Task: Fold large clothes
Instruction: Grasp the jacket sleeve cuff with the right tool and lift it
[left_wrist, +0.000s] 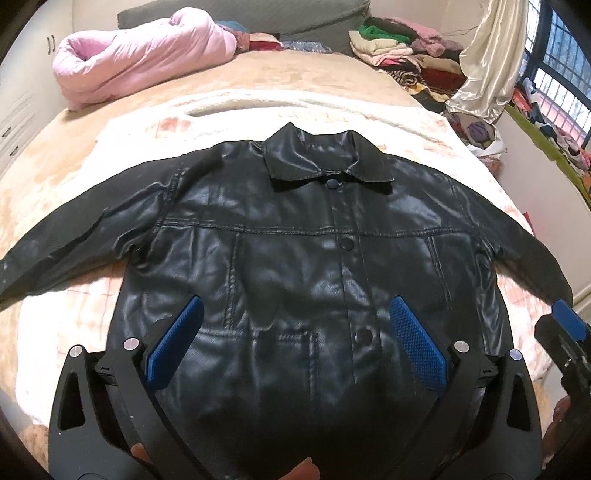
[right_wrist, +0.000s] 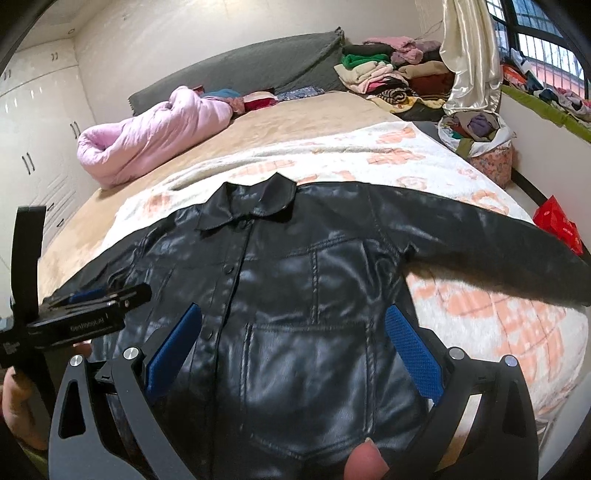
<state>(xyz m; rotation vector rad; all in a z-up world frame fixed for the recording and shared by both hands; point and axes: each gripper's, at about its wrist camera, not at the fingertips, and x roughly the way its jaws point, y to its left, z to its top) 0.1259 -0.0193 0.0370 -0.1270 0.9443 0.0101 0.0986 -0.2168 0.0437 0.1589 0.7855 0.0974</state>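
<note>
A black leather jacket (left_wrist: 295, 236) lies flat, front up and buttoned, on the bed, collar away from me and both sleeves spread out sideways; it also shows in the right wrist view (right_wrist: 295, 280). My left gripper (left_wrist: 295, 332) is open, its blue pads (left_wrist: 173, 339) spread wide above the jacket's lower front, holding nothing. My right gripper (right_wrist: 293, 343) is open above the jacket's lower right pocket area, empty. The right gripper shows at the right edge of the left wrist view (left_wrist: 569, 332), and the left gripper shows at the left of the right wrist view (right_wrist: 85, 306).
The bed (left_wrist: 74, 155) has a white and orange patterned blanket (right_wrist: 461, 288) under the jacket. A rolled pink quilt (left_wrist: 136, 55) lies at the far left. Piles of folded clothes (left_wrist: 402, 51) and a cream curtain (left_wrist: 487, 55) stand far right. A bag of clothes (right_wrist: 480, 140) and a red packet (right_wrist: 557, 225) sit beside the bed.
</note>
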